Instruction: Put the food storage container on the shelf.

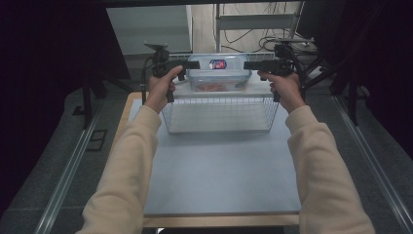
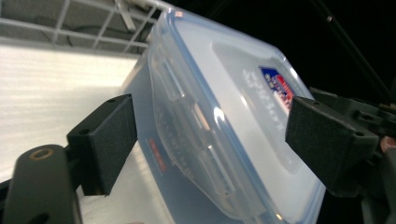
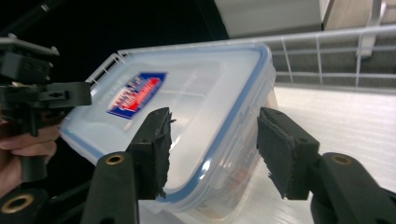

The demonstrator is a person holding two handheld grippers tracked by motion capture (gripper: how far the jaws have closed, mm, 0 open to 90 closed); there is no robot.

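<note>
A clear plastic container (image 1: 218, 73) with a blue-rimmed lid and a red-and-blue label stands at the far end of a white wire basket (image 1: 219, 127). Something orange-red shows through its wall. My left gripper (image 1: 194, 64) is level at the container's left end. In the left gripper view its jaws (image 2: 210, 121) stand wide around the lid's latch edge (image 2: 196, 121), with the pads clear of it. At the container's right end is my right gripper (image 1: 248, 65). Its jaws (image 3: 212, 140) straddle the lid's rim (image 3: 233, 116), open with gaps on both sides.
The basket has a white liner (image 2: 56, 84) and rests at the far side of a grey mat (image 1: 219, 170) on the table. Dark curtains hang on both sides. Behind the table are a metal shelf and cables (image 1: 253, 36).
</note>
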